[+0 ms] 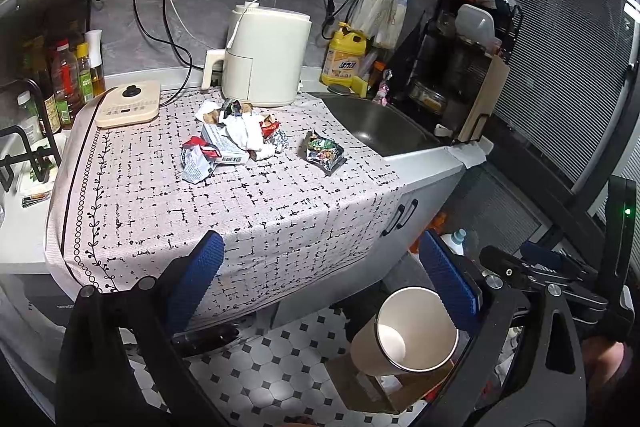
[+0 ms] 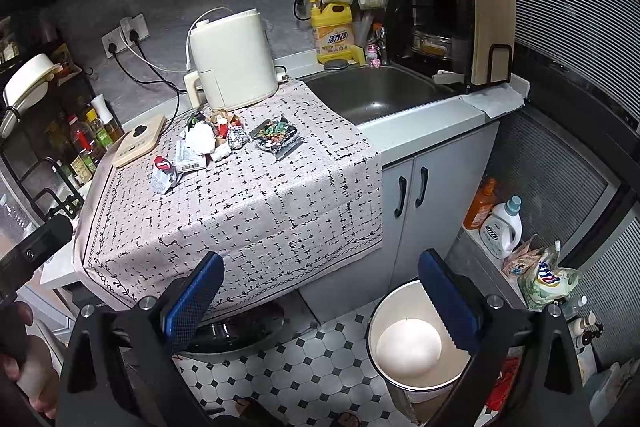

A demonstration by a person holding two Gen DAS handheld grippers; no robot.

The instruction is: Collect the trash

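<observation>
Both fisheye views are dim at the edges — black vignette corners, bent lines. Light falls from above, brightest on the tablecloth [image 1: 256, 195]. The paper cup [image 2: 416, 339] glares white inside; far shelves look possibly soft.

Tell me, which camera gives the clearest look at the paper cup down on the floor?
The right wrist view: it looks straight down into the paper cup, showing rim and bottom. The left wrist view shows the paper cup tilted, partly behind a blue pad.
</observation>
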